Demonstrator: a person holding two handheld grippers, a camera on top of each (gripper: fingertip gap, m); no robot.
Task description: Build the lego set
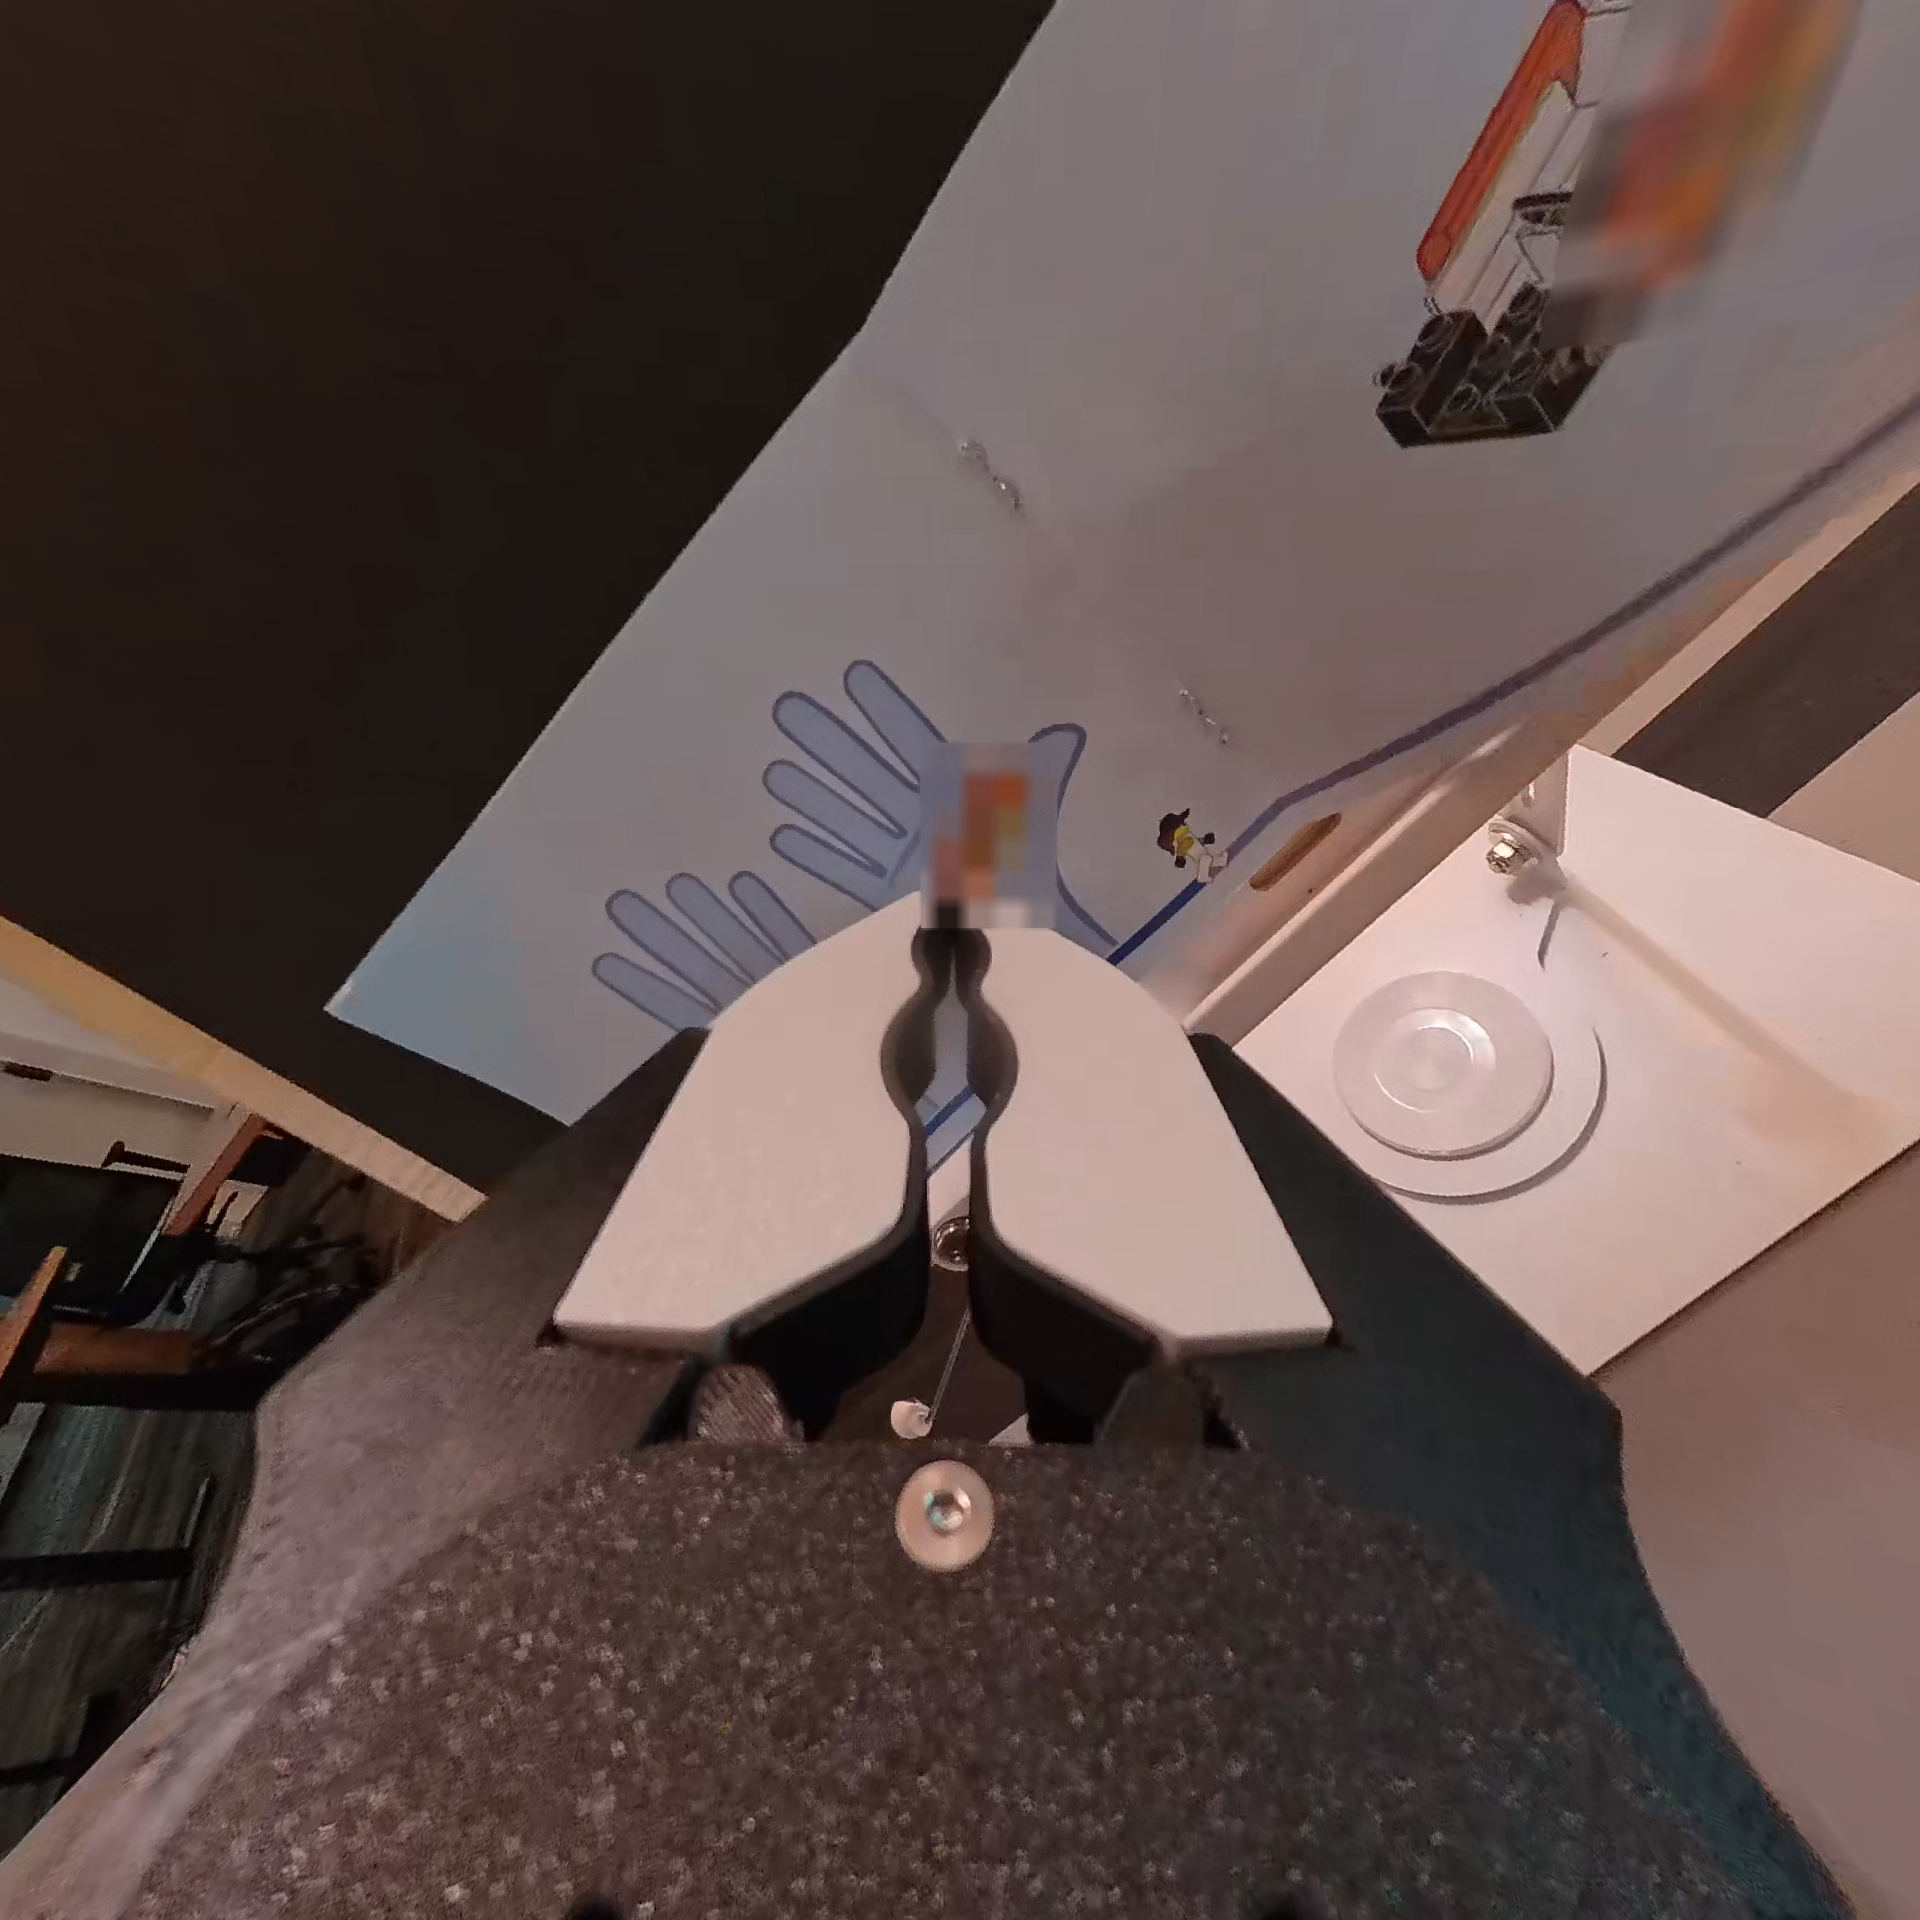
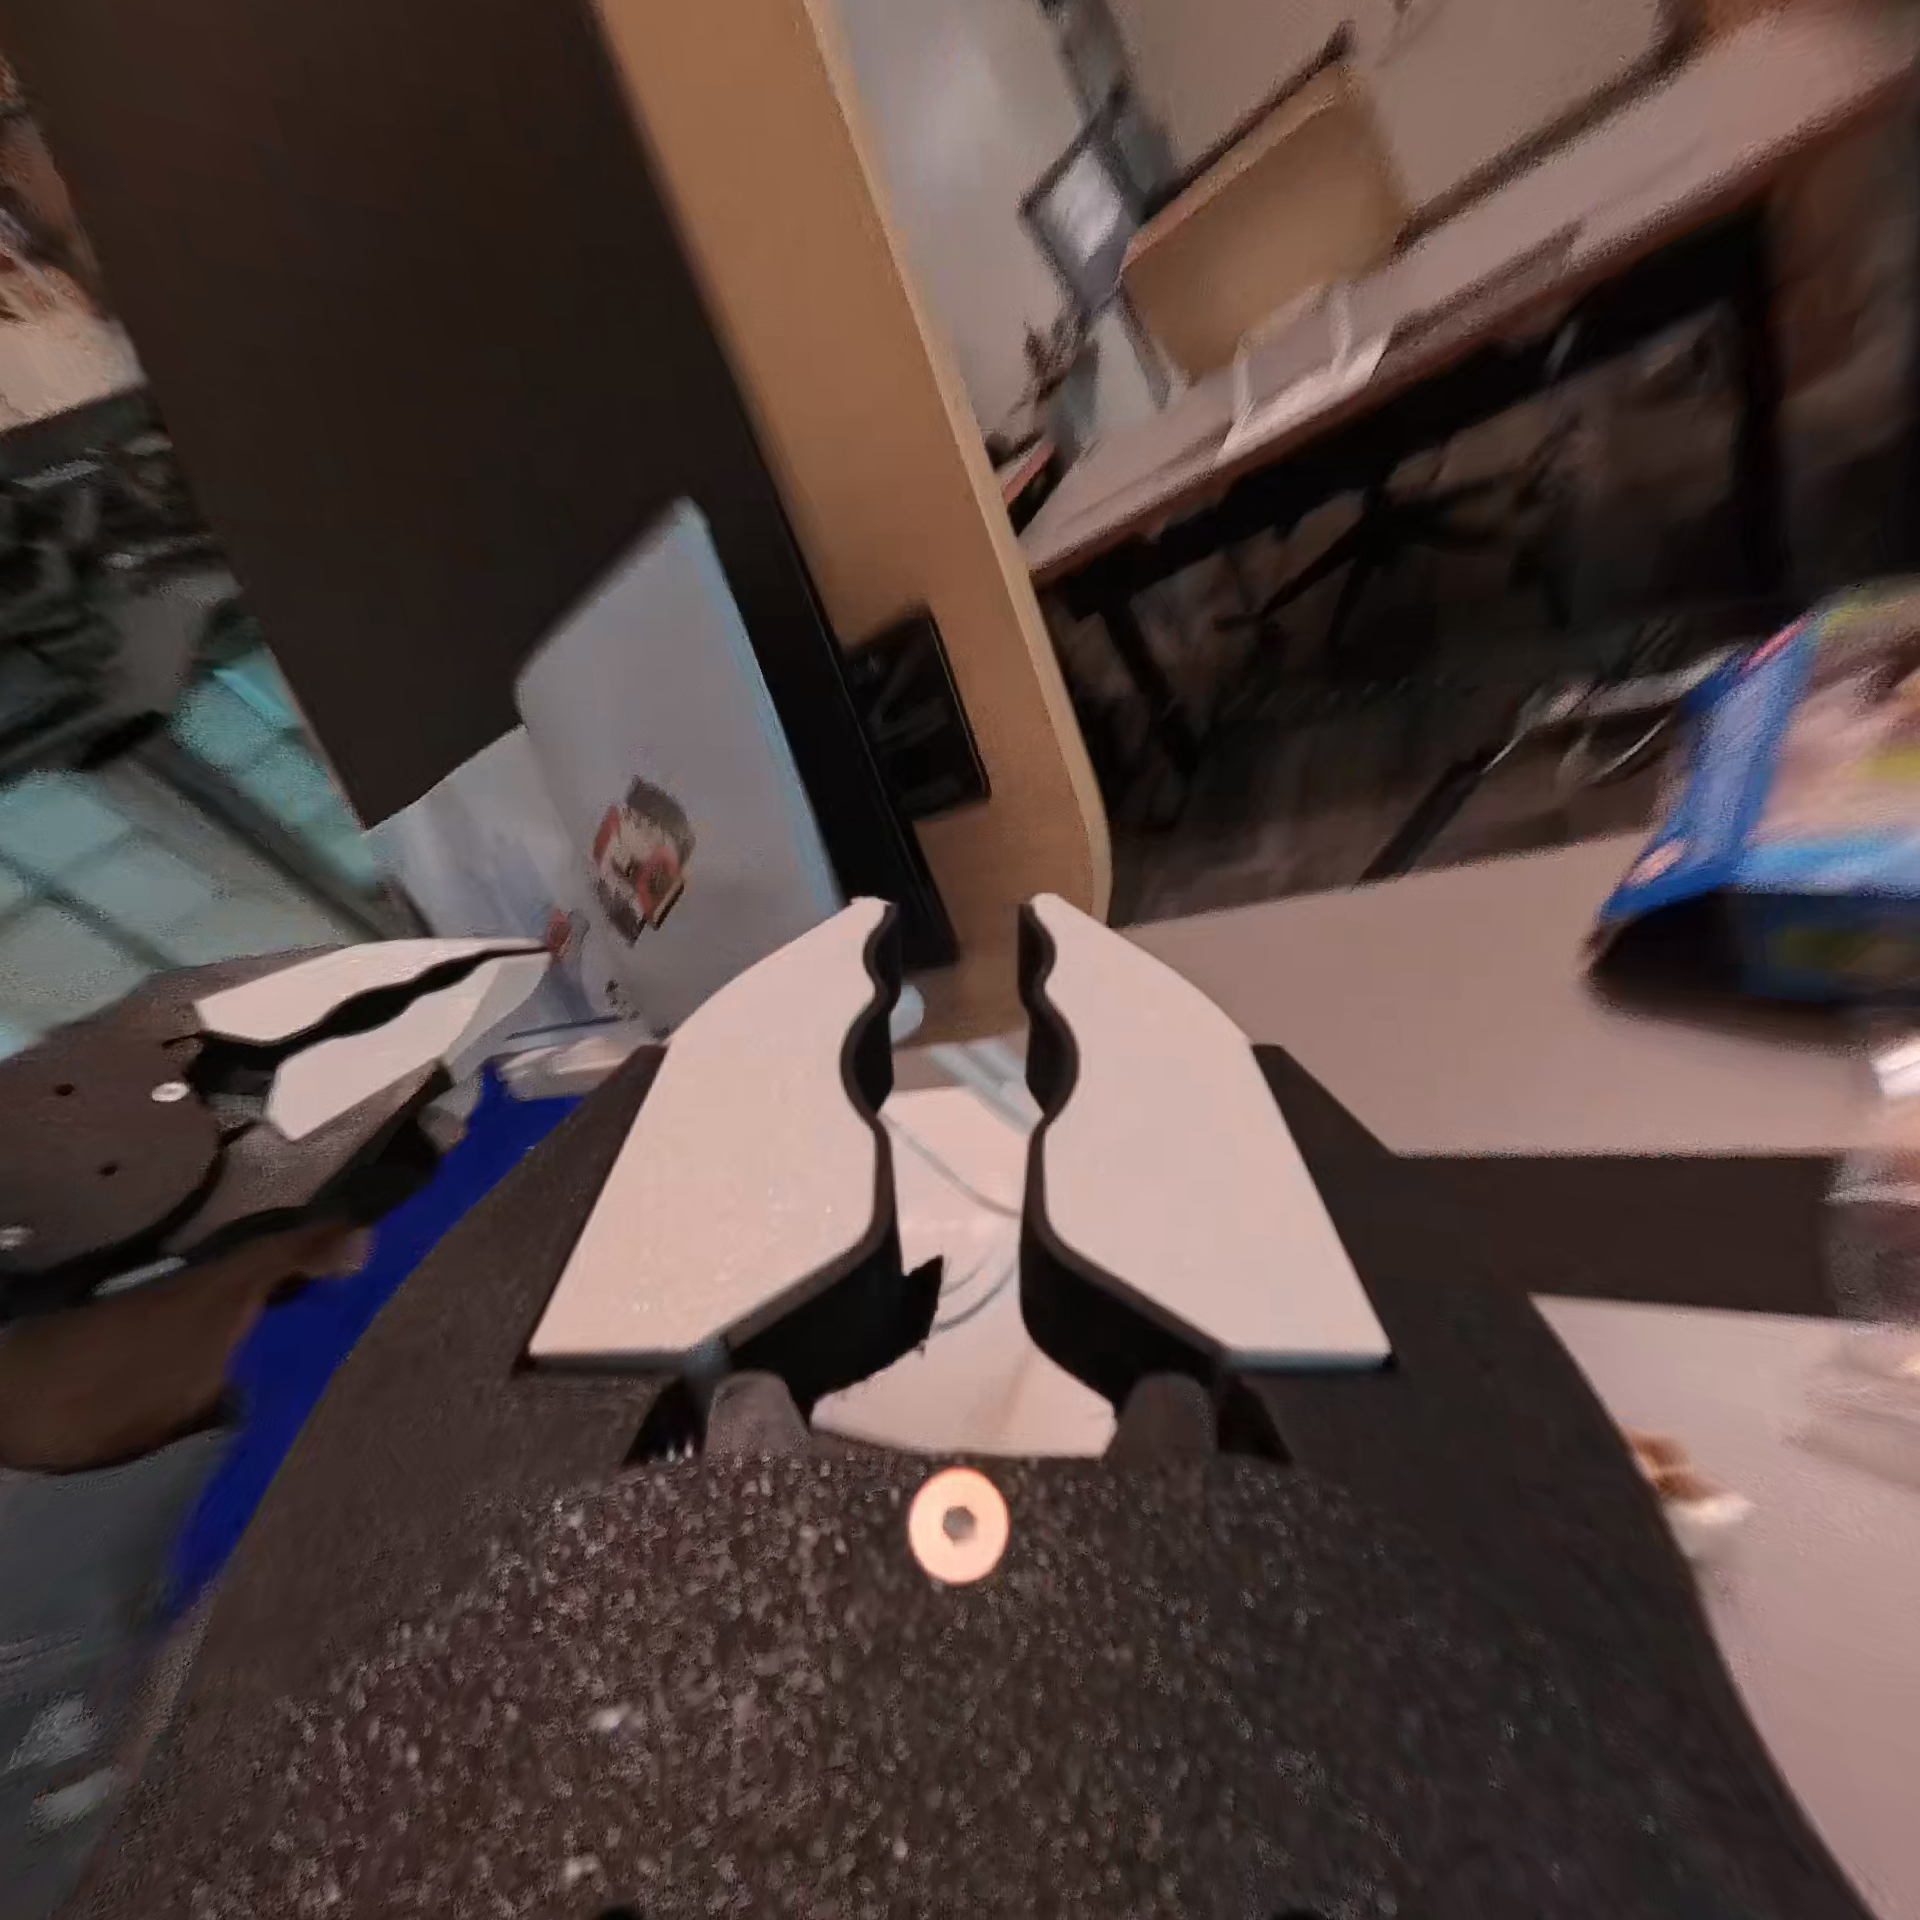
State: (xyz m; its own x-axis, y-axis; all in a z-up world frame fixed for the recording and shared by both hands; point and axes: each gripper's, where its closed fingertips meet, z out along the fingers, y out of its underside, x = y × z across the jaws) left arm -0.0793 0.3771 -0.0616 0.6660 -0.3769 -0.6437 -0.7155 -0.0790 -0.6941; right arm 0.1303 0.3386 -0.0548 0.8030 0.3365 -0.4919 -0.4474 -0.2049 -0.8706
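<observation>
Grippers raised over the booklet (image 1: 1195,436), lego piece pinched in the left.
Left gripper (image 1: 951,940) is clamped on a small piece (image 2: 558,932) at its tips, pixelated in its own view. Right gripper (image 2: 956,935) stands narrowly parted, empty, with a blue box (image 2: 1787,821) to its right.

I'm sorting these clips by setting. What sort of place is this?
Probably an office or lab workspace: a light tabletop, a long desk with clutter behind, and a printed instruction booklet with a blue box nearby.
</observation>
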